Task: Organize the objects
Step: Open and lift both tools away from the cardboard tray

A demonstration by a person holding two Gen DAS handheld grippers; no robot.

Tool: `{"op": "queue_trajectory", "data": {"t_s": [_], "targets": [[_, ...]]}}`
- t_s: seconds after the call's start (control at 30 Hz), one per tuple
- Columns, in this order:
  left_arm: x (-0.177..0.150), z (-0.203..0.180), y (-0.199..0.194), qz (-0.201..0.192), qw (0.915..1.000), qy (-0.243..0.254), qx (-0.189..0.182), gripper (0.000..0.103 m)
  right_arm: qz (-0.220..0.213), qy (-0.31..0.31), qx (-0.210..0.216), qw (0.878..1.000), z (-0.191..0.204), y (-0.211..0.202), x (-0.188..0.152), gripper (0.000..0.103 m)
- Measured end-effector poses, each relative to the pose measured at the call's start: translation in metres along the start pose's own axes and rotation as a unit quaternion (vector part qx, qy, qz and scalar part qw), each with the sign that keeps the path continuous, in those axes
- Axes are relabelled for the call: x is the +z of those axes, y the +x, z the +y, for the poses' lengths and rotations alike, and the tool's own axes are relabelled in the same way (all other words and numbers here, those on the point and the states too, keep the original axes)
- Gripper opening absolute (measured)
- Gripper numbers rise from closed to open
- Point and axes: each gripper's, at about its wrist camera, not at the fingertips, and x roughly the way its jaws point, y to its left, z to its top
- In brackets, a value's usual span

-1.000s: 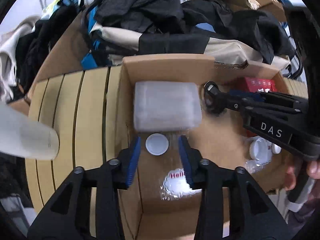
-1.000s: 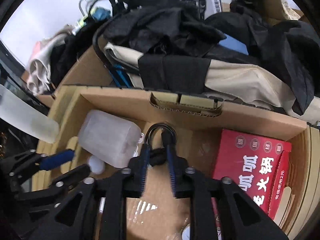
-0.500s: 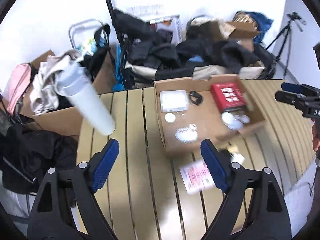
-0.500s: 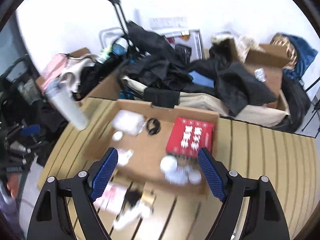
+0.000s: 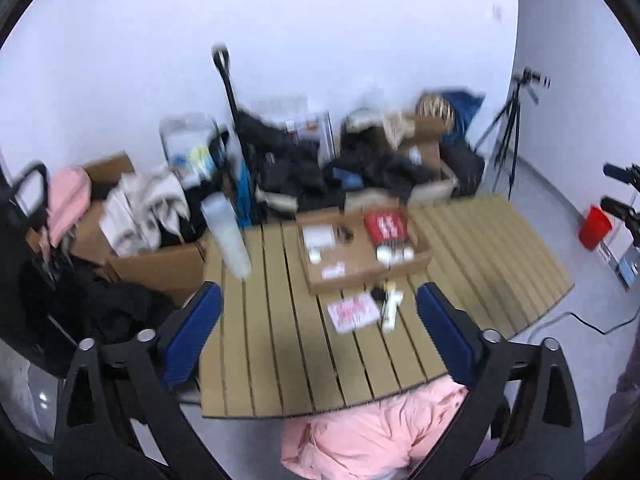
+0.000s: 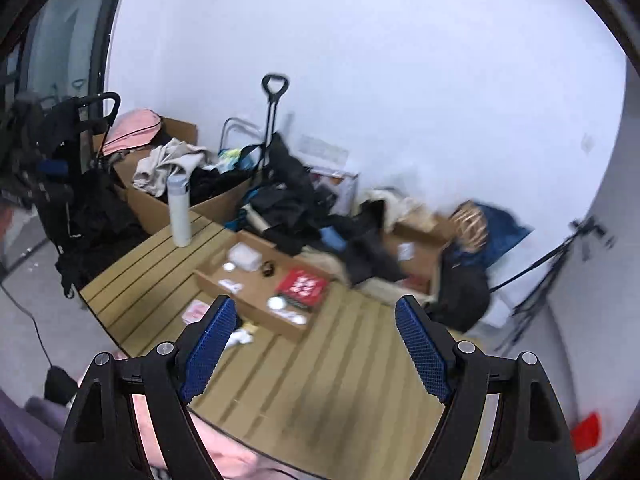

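A shallow cardboard box (image 5: 424, 258) sits on the slatted wooden table (image 5: 280, 344). It holds a red carton (image 5: 385, 227), a clear plastic container (image 5: 319, 236), a black cable coil (image 5: 345, 233) and small white lids. It also shows in the right wrist view (image 6: 256, 312), with the red carton (image 6: 303, 285). A pink packet (image 5: 353, 311) and a small white bottle (image 5: 390, 308) lie on the table in front of the box. My left gripper (image 5: 318, 332) is open and empty, far back above the table's near edge. My right gripper (image 6: 316, 344) is open and empty, well away from the box.
A tall white flask (image 5: 227, 236) stands at the table's back left corner. Boxes of clothes (image 5: 144, 216), a black clothes heap (image 5: 320, 172) and a trolley handle (image 5: 224, 64) lie behind. A tripod (image 5: 510, 136) and red bin (image 5: 595, 227) stand right. Pink cloth (image 5: 380, 440) lies below the table's near edge.
Both grippers let go inside the box, opened wide and pulled far back and up from it. The whole table and the room now show.
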Motion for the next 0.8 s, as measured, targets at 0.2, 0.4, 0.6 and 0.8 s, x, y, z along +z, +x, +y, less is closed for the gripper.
{"op": "queue_trajectory", "data": {"t_s": [0.2,0.4,0.6,0.8], "targets": [[-0.024,-0.022,-0.05,-0.037,0.9992,0.018,0.006,0.103,0.018,-0.009,-0.011,1.0,-0.007,-0.039,-0.016,0.085],[-0.096,-0.058,0.011,0.014,0.9977,0.057,-0.032,0.103,0.075,0.001,0.065,0.995,0.025,0.025,-0.084,0.085],[-0.17,-0.094,0.145,0.086,0.9936,0.062,-0.038,0.103,0.124,0.075,0.062,0.987,0.06,0.172,-0.164,0.085],[-0.19,-0.14,0.264,0.072,0.9932,0.083,-0.038,0.101,0.127,0.142,0.061,0.98,0.077,0.275,-0.198,0.083]]}}
